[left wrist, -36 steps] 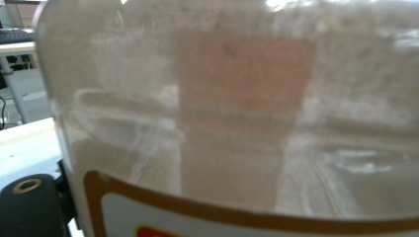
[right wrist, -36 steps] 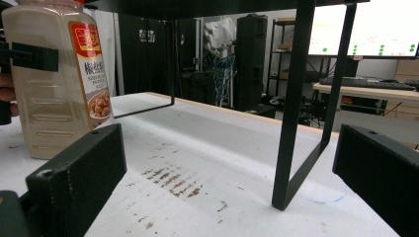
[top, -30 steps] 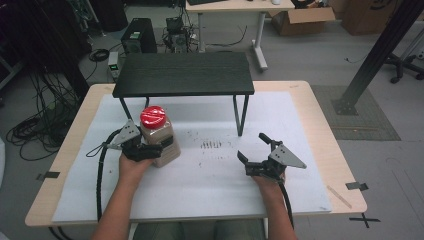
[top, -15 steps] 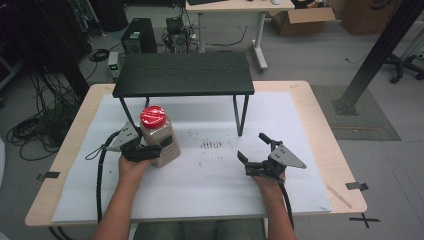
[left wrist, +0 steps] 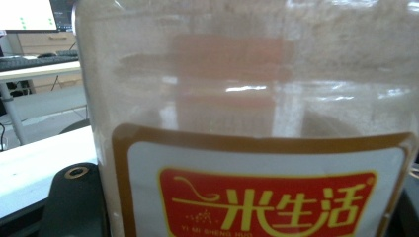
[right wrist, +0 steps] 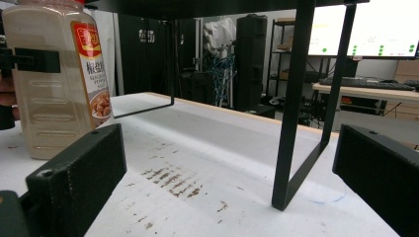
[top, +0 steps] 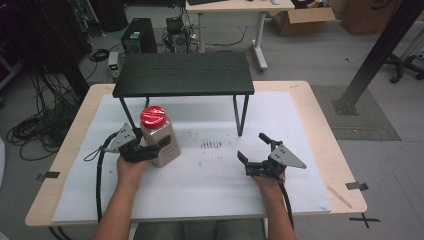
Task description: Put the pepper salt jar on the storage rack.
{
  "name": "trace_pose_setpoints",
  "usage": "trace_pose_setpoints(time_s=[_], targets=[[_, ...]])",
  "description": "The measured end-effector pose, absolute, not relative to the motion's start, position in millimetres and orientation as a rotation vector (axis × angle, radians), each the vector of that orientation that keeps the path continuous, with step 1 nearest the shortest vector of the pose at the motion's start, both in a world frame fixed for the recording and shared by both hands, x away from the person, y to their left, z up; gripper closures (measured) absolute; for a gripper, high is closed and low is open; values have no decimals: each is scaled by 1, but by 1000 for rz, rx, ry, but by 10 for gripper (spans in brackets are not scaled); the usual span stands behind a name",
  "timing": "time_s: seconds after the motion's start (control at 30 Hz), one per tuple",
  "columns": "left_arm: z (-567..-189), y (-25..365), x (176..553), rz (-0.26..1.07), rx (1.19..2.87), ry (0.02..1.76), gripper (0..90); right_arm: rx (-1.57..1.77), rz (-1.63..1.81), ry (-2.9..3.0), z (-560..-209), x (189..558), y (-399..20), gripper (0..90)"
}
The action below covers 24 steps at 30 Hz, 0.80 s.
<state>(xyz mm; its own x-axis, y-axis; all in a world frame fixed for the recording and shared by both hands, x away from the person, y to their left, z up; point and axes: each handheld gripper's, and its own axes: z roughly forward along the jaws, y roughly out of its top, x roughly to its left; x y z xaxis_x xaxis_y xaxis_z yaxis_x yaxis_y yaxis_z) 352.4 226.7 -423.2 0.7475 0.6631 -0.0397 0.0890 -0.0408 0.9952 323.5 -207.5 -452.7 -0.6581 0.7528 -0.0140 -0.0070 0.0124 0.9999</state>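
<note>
Nearest the person, two forearms come in over the near edge of the table (top: 320, 125), which is covered by a white sheet (top: 200, 185). The left hand (top: 131, 169) holds the left gripper (top: 150, 150) at the left of the sheet, and its jaws are closed against the sides of a seasoning jar (top: 159, 137); in the left gripper view the jar (left wrist: 257, 118) sits right up against the camera, its pale powdery contents and a red and yellow label (left wrist: 267, 202) across most of the picture, with one black jaw at the lower left edge. The jar stands upright on the sheet with a red lid (top: 152, 116) on top, just in front of the near left leg of a small black shelf (top: 184, 74). At the right, well apart from the jar, the right hand (top: 267, 181) holds the right gripper (top: 252, 150) low over the sheet with its jaws spread wide and nothing between them; the right gripper view shows the two black jaws far apart at the bottom corners, bare sheet between. Between the two grippers, a patch of small dark brown marks (top: 212, 145) stains the sheet. In the right gripper view the jar (right wrist: 57, 79) stands at the far left and a thin black leg of the shelf (right wrist: 291, 103) rises at the right. The shelf spans the far half of the table on thin metal legs. Beyond the table lie a grey floor, tangled cables (top: 35, 130), a desk (top: 240, 6) and a cardboard box (top: 305, 19).
</note>
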Motion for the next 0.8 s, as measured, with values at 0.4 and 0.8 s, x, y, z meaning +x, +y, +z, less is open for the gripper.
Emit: trace_pose_setpoints(time_s=[0.4, 0.8], targets=[[-403, 236, 343, 512, 1546, 622, 256, 768, 1704, 1720, -453, 324, -208, 0], [-363, 235, 335, 508, 1593, 538, 254, 767, 1704, 1719, -453, 323, -208, 0]])
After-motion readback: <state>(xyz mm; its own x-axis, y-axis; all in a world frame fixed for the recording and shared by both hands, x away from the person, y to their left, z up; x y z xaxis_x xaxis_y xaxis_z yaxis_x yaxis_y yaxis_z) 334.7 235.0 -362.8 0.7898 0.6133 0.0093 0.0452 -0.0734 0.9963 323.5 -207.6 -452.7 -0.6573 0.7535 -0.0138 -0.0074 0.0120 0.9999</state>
